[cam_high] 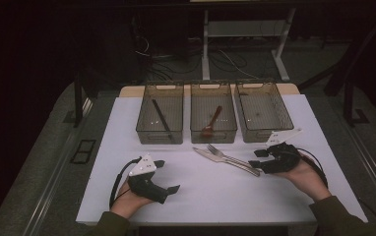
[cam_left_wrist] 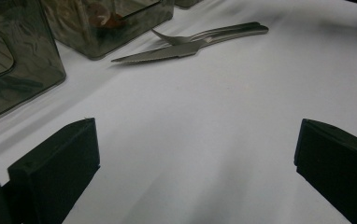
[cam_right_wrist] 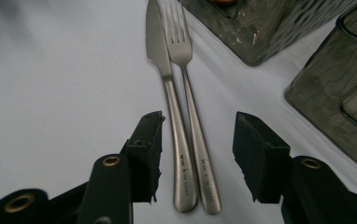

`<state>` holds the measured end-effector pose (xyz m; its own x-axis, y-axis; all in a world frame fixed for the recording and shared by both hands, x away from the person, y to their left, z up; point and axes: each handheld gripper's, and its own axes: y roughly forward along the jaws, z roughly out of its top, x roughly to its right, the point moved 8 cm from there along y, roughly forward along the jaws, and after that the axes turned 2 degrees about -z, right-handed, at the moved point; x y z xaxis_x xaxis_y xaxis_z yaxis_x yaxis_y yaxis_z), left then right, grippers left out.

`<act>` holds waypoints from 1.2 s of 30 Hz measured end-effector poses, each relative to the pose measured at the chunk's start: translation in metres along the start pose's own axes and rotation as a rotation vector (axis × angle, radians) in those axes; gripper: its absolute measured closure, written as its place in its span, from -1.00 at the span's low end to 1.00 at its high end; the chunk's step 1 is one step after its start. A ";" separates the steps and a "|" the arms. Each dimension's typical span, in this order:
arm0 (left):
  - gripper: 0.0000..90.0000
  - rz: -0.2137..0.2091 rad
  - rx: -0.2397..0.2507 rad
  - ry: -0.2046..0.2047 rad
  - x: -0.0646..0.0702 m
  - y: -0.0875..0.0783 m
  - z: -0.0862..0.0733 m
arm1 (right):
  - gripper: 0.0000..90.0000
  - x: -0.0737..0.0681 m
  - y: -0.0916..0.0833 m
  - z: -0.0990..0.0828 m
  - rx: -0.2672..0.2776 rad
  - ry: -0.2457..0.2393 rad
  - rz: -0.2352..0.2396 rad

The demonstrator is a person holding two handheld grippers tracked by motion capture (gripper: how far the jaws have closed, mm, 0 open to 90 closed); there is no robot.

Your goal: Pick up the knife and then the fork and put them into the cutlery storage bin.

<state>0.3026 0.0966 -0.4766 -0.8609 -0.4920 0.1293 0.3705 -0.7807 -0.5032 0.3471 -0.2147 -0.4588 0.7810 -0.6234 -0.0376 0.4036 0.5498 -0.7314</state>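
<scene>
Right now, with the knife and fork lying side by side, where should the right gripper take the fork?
Probably the fork by its handle end, from above: there the shaft is straight and narrow. The knife lies against it, so the right gripper, jaws straddling both handles, risks pinching both.

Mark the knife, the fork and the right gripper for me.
knife [cam_right_wrist: 160, 51]: right gripper view, on the blade.
fork [cam_right_wrist: 193, 121]: right gripper view, on the handle.
right gripper [cam_right_wrist: 197, 147]: right gripper view, midway between its open jaws, which straddle both handles.
</scene>
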 end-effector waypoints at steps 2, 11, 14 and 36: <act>-1.00 -0.003 0.003 -0.002 0.001 0.000 0.000 | 0.19 0.002 0.003 0.003 -0.029 -0.010 -0.002; -1.00 -0.004 -0.007 0.003 0.002 0.002 -0.001 | 0.39 0.003 0.023 0.019 -0.129 -0.032 0.013; -1.00 -0.010 -0.013 0.005 0.003 0.003 -0.002 | 0.48 0.002 0.030 0.025 -0.173 -0.052 0.028; -1.00 -0.019 -0.018 0.017 0.006 0.004 -0.001 | 0.69 -0.003 0.079 0.045 -0.498 -0.225 0.053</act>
<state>0.2986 0.0916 -0.4788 -0.8736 -0.4704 0.1247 0.3477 -0.7826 -0.5164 0.3977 -0.1446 -0.4859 0.8989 -0.4375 0.0237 0.1292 0.2130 -0.9685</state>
